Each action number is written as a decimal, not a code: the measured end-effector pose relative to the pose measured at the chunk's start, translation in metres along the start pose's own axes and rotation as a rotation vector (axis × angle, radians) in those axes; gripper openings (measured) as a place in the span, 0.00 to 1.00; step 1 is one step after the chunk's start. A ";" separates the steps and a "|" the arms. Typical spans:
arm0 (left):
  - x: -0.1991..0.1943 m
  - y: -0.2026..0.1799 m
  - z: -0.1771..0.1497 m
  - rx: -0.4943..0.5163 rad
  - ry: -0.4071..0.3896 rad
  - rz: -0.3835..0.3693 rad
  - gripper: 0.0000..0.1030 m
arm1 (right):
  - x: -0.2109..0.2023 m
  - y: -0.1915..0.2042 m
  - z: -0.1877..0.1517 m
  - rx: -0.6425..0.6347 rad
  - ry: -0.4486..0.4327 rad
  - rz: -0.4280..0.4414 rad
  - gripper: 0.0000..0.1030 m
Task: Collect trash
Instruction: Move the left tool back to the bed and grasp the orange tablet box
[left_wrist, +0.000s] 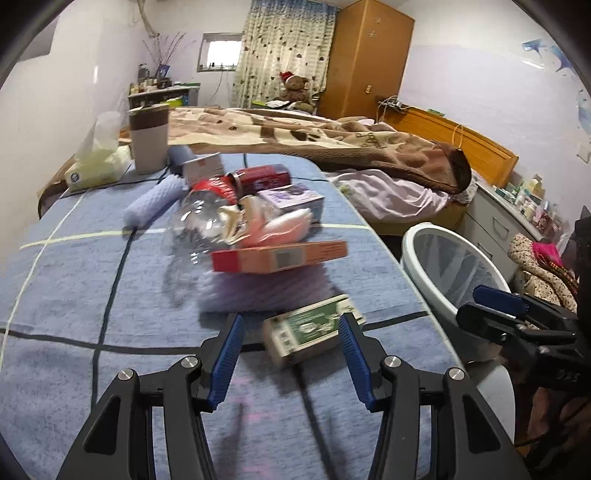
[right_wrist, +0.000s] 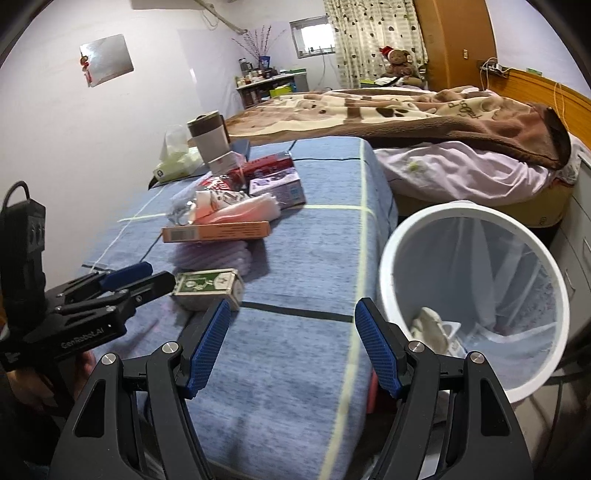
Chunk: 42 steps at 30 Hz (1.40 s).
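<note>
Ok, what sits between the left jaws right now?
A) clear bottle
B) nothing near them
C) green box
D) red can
C: the green box lies on the blue cloth between the left gripper's open jaws, not yet clamped.

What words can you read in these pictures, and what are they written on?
"GenRobot.AI": white letters on the black body of the left gripper, seen from the right wrist.
Green box: print too blurred to read.
Orange box: barcode and small print, unreadable.
Blanket: brown lettering, upside down, not legible.
Tissue pack: logo too small.
</note>
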<state>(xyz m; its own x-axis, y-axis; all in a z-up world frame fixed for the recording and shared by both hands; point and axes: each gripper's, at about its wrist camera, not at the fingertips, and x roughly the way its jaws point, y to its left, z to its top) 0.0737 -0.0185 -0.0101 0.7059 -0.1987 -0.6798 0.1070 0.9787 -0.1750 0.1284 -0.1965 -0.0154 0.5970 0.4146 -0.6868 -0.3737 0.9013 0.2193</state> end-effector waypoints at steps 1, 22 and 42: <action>-0.001 0.004 -0.001 -0.008 0.002 -0.001 0.51 | 0.002 0.002 0.000 -0.001 0.008 0.005 0.70; 0.010 0.021 0.027 0.073 -0.021 0.017 0.52 | 0.029 0.024 0.010 -0.006 0.060 0.010 0.70; 0.055 -0.020 0.030 0.494 0.021 0.058 0.52 | 0.042 0.004 0.010 0.061 0.077 0.022 0.70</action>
<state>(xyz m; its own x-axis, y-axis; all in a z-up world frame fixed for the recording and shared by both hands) 0.1313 -0.0474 -0.0230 0.7065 -0.1392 -0.6939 0.3908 0.8941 0.2186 0.1594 -0.1742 -0.0366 0.5320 0.4257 -0.7320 -0.3409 0.8990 0.2750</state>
